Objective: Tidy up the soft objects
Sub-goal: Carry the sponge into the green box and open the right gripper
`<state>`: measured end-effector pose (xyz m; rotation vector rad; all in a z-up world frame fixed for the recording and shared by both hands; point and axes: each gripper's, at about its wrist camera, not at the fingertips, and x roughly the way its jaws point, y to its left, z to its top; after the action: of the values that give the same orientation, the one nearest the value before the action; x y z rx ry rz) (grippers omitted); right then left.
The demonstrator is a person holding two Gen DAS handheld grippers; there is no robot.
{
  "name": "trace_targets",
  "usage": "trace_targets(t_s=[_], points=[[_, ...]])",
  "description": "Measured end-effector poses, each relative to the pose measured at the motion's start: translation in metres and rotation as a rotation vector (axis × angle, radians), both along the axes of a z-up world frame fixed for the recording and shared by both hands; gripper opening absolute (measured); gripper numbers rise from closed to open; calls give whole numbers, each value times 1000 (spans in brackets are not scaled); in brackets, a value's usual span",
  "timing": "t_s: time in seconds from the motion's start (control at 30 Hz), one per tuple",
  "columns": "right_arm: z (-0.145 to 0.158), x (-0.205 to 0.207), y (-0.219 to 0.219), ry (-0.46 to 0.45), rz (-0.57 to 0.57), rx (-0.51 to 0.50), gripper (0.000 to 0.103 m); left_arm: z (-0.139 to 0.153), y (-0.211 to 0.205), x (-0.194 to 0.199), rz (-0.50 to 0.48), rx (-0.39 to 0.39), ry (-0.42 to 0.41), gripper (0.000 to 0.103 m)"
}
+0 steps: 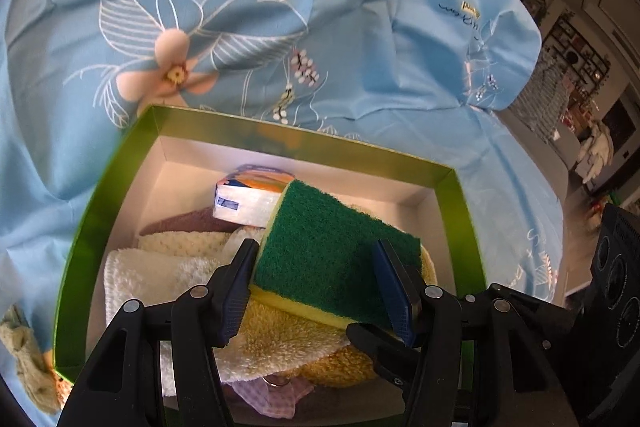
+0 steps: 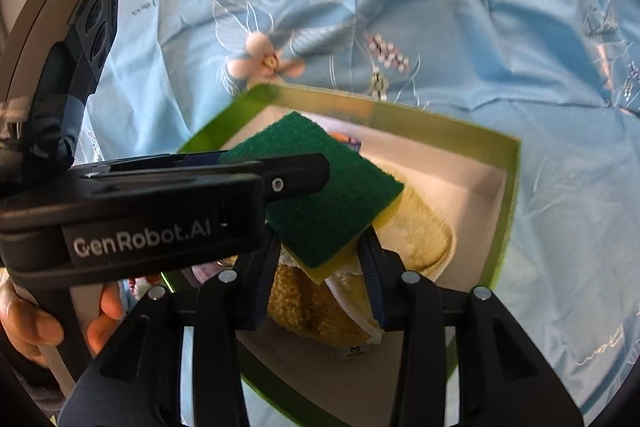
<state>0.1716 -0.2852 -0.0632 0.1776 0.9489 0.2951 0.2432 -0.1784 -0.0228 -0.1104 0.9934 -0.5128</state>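
I am putting the sponge (image 1: 336,251) into the green box (image 1: 464,211). My left tool (image 1: 320,291) pinches it by its sides, just over the towels (image 1: 280,343) already in there. My right tool (image 2: 320,291) sits close under the sponge's near corner, half spread; I cannot tell if it grips anything. Next I should lower the sponge and let go. The box sits on a blue flowery cloth (image 1: 240,7); a room with shelves (image 1: 576,55) lies far right.

Home: floral bedsheet (image 1: 280,27), wall shelves (image 1: 576,51)
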Motion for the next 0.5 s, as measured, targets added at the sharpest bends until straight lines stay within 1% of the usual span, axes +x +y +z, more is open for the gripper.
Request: trace_targets(t_s=[0.17, 0.2, 0.23, 0.27, 0.3, 0.37, 0.43, 0.5], points=[[-7, 3, 7, 42, 0, -35, 44, 0, -1, -1, 1, 23, -5, 60], [-6, 4, 6, 47, -6, -37, 45, 1, 0, -1, 8, 24, -5, 63], [-5, 4, 6, 47, -9, -35, 46, 1, 0, 0, 12, 18, 3, 71], [-4, 3, 5, 45, -14, -33, 48, 1, 2, 1, 18, 7, 18, 76], [-3, 2, 4, 45, -15, -32, 52, 2, 4, 1, 28, 4, 26, 82], [-1, -2, 4, 38, -16, -38, 55, 5, 8, -2, 40, 9, 22, 83], [1, -7, 3, 35, -30, -49, 66, 10, 12, -9, 47, 19, 15, 84], [3, -12, 2, 25, -35, -33, 69, 15, 15, -14, 50, 30, 2, 85]])
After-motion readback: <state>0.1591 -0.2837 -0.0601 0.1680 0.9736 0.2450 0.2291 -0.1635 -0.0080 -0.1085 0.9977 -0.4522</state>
